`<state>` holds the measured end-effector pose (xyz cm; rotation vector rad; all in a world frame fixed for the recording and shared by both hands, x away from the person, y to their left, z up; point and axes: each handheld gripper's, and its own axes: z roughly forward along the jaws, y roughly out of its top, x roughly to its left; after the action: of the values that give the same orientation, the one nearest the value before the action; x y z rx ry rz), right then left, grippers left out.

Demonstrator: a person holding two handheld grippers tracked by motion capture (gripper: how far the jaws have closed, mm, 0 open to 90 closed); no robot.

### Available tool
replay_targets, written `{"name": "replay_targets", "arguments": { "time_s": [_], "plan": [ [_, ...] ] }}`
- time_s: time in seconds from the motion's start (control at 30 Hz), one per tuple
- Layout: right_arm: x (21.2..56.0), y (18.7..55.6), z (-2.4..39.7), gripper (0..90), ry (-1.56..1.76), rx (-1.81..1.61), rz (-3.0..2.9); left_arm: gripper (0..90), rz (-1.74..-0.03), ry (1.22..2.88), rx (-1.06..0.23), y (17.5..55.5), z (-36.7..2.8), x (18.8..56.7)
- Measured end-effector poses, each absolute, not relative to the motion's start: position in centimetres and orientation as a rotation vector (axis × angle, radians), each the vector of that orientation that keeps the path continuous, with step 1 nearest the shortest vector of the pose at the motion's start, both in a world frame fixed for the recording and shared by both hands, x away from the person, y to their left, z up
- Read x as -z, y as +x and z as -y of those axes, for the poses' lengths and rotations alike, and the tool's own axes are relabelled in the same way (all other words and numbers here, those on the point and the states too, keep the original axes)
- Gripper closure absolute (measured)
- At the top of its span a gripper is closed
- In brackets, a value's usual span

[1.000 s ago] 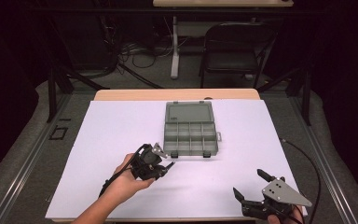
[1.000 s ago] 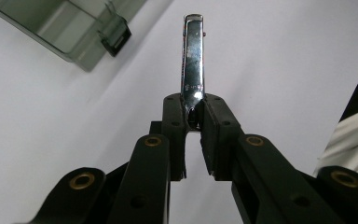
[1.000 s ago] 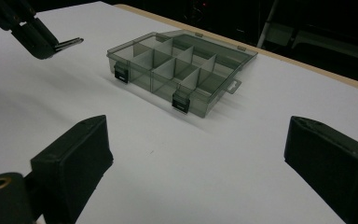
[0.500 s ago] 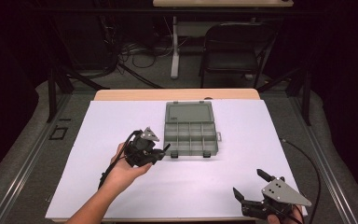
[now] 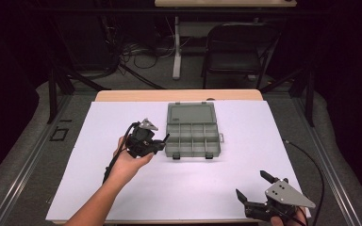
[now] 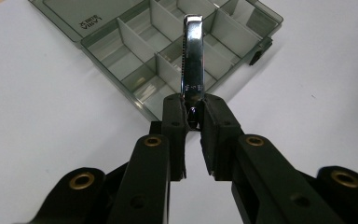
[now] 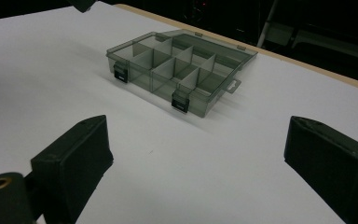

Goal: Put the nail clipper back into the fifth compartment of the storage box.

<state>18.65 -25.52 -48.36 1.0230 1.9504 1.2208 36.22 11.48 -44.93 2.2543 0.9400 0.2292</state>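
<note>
The box (image 5: 192, 130) is set on the sheet (image 5: 245, 188) that covers the table (image 5: 179, 95), toward the far side, with its lid laid open behind the compartments. The left gripper (image 5: 162, 140) is held just left of the box, a metal piece (image 6: 192, 60) clamped between its jaws over the compartments. The right gripper (image 5: 250, 186) is held wide apart at the sheet's near right corner, well apart from the box. A chair (image 5: 238, 52) is placed behind the table.

Left tool (image 5: 162, 140) clamped shut, right tool (image 5: 253, 184) wide open
</note>
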Motion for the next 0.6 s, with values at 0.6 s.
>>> {"name": "replay_targets", "arguments": {
  "time_s": [0.6],
  "plan": [
    [48.3,18.6,25.6,6.4,1.016,-1.221,-1.951,79.7,-0.992,2.267,-0.25,38.4,-10.1,46.8]
  ]
}}
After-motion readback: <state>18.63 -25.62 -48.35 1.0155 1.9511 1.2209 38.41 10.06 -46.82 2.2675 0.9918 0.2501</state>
